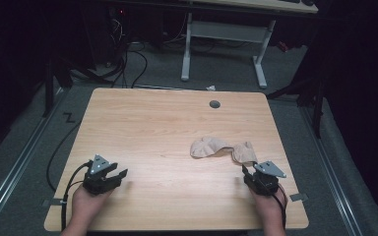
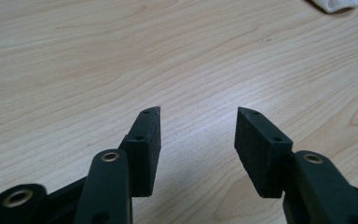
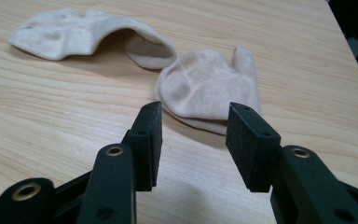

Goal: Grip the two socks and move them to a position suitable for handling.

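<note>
Sock (image 1: 221, 148), beige, limp, lies crumpled in an arched fold on the right half of the tabletop (image 1: 152, 128), one end flattened toward the near right edge, the other raised in a hump. Right tool (image 3: 193, 128), jaws spread wide with nothing between them, sits just short of the sock's near end, aimed at it. Left tool (image 2: 198, 133), jaws also spread and bare, rests over plain wood on the left, well apart from the sock. Risks, as judged: a pinch taken on the top layer alone may lift one ply and leave the rest dragging; jaws closing too high may slide off the soft knit; jaws driven too low may scrape the tabletop and push the sock away. The left tool stands too far off to steady the cloth.
</note>
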The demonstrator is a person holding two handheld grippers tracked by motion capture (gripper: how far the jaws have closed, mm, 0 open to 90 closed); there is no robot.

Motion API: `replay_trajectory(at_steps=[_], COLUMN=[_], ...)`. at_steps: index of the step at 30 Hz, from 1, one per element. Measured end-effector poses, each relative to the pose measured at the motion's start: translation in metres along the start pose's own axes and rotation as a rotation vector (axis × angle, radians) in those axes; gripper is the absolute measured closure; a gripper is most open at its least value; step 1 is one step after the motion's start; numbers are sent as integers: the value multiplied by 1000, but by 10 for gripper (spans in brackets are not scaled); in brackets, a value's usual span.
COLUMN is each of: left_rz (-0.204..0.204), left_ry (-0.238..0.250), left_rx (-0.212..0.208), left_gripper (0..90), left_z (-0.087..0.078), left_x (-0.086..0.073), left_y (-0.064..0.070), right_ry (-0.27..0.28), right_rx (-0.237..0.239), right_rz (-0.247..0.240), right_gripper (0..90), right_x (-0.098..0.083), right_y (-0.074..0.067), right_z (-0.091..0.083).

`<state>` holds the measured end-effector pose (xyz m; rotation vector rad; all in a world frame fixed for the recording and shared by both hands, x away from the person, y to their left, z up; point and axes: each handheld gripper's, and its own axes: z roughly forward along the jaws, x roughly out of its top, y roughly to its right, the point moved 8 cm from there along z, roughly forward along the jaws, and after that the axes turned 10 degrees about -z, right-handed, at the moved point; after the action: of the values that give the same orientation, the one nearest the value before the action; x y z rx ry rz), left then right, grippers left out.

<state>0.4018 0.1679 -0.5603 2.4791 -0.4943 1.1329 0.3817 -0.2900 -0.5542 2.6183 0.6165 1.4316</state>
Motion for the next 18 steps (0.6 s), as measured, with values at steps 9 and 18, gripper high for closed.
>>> replay_trajectory(at_steps=[9,18], left_rz=[16,40], left_ry=[-32,-7], left_rx=[-26,-29], left_gripper=[484,454], left_z=[7,6], left_x=[-1,-1], left_y=[7,9], right_ry=[-2,-1], right_rx=[43,82], right_rz=[-22,-17], right_gripper=[583,654], right_x=[-2,3], right_y=[-3,-10], right_z=[0,1])
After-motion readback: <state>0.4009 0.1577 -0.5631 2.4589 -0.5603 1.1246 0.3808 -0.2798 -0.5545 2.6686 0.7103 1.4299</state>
